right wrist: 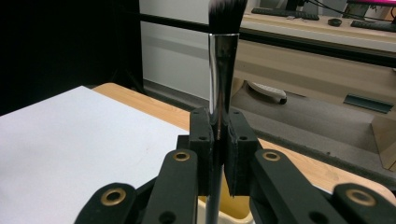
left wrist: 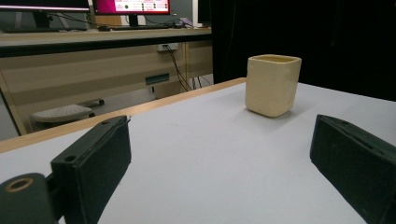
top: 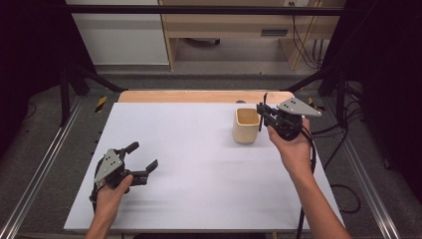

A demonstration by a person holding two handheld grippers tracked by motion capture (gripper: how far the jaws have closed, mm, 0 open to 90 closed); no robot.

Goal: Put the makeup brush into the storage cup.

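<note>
A cream, square-sided cup stands upright on the white table top at the far right. Just to its right, my right gripper is shut on a makeup brush, held upright beside the cup's rim. In the right gripper view the brush has a silver ferrule and dark bristles with pale tips; its handle runs down between the jaws of my right gripper, with the cup's rim below. My left gripper rests near the front left, open and holding nothing. The left gripper view faces the cup across bare table.
A wooden strip borders the table's far edge. Black frame rails run along both sides. Cables lie on the floor at the right. Beyond the table stands a desk with monitors.
</note>
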